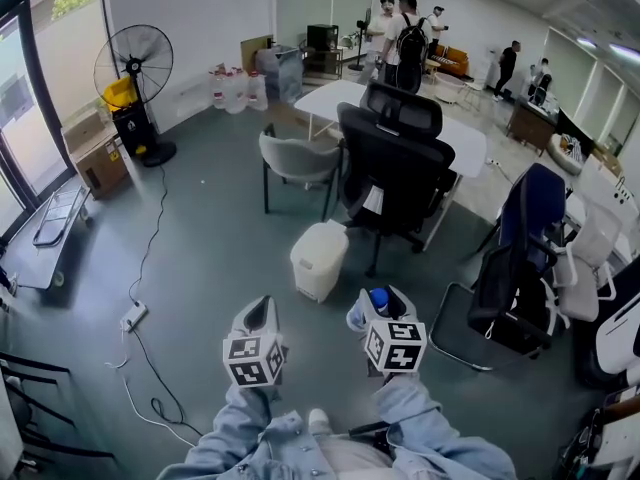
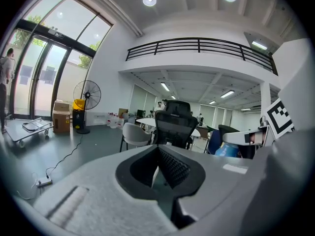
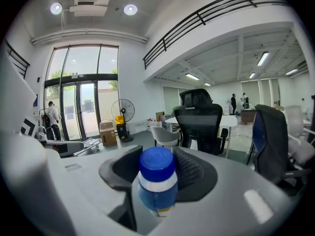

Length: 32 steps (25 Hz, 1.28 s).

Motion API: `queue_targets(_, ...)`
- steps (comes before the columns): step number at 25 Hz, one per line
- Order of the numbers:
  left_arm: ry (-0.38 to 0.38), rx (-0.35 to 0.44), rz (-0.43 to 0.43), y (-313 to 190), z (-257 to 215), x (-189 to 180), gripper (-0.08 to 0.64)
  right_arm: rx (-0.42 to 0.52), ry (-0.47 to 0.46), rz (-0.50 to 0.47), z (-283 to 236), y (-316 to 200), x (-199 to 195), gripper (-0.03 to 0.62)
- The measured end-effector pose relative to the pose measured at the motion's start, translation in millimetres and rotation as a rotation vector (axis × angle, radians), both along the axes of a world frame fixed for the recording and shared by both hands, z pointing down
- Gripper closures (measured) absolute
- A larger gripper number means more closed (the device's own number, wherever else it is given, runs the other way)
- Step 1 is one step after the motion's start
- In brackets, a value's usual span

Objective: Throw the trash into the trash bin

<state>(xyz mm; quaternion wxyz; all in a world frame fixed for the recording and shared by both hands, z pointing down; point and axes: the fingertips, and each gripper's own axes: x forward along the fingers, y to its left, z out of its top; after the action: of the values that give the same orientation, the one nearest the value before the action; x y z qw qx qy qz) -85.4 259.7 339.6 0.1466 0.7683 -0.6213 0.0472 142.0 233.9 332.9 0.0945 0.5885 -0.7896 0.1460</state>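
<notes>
Bottle (image 3: 157, 180) with blue cap sits pinched in the right gripper (image 3: 158, 165); the left gripper (image 2: 158, 167) looks pressed together, empty. White trash bin (image 1: 318, 260) stands on the floor (image 1: 210, 248) ahead, beside a black chair (image 1: 395, 173).

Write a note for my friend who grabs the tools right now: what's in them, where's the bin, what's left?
Left tool: jaws together, empty.
Right tool: shut on a blue-capped bottle, held upright.
Trash bin: white, on the floor just ahead, beside the black office chair; its lid looks closed.
Done: bottle is in hand.
Left: get to the bin, probably open the lid, drop the bottle in.
</notes>
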Motion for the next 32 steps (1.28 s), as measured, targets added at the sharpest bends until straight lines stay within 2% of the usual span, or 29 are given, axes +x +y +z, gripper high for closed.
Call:
queue_targets(9,-0.041,-0.010,0.001,-48.1,7.7,12.2,0.551,-0.037,-0.045,0.014,17.5,-50.8,22.6,0.393)
queue_targets(16,-0.037,-0.015,0.007,-94.1,19.5,12.8,0.551,-0.079,-0.061,0.040,40.4,-84.5,30.8,0.393)
queue_targets(32,-0.002,0.003,0.073,-304.2,10.3,-12.9,0.551,-0.093,-0.029,0.107,28.4,-266.3,11.0,0.393)
